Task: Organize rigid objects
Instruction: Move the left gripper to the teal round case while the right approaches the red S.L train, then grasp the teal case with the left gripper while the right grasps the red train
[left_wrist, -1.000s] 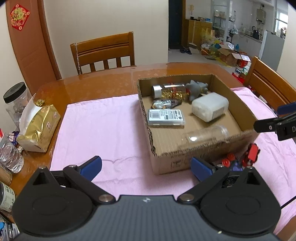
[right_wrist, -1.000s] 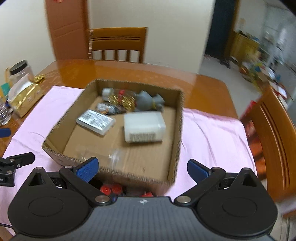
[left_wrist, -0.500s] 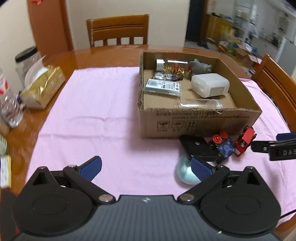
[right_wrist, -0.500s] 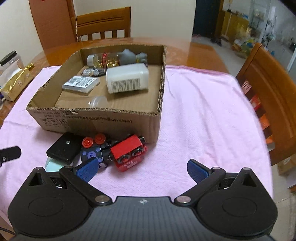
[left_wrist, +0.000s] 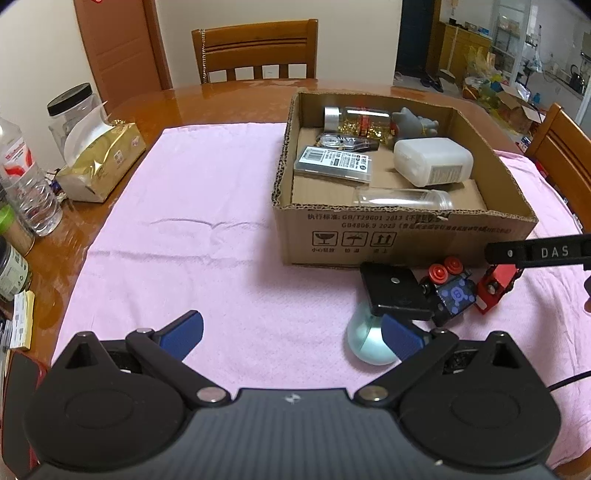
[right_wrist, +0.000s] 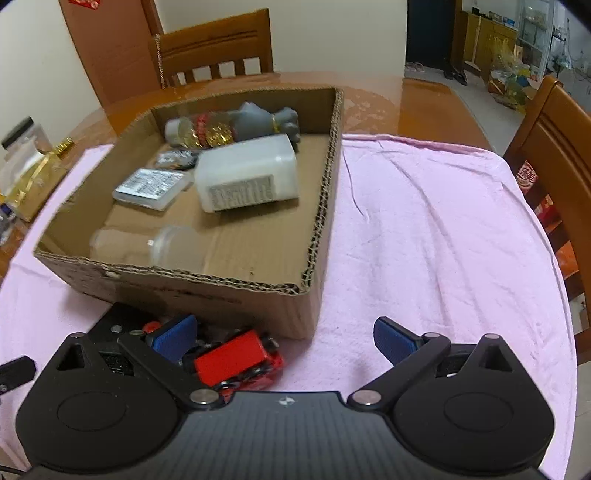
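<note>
the red toy block lies on the pink cloth just in front of the cardboard box, at its near right corner. the right gripper hangs low over it with its jaws spread wide and nothing between them; its left blue pad sits above the clutter beside the red piece, the other pad over bare cloth. just left of the red block lies a dark toy with red knobs, then a flat black block, and nearer still a pale green ball that the black block partly overlaps. the left gripper is held further left over the cloth, jaws equally wide and empty, its right pad in front of the ball.

inside the box, nearest the front wall, a clear plastic jar lies on its side. behind it sit a flat silver-grey case with a printed label on the left and a white plastic bottle on the right. along the far wall lie a small dark packet, a clear jar of gold-wrapped pieces and a grey toy figure.

off the cloth on the left of the wooden table stand a gold tissue pack, a water bottle and a black-lidded clear jar. a wooden chair stands at the far side.
</note>
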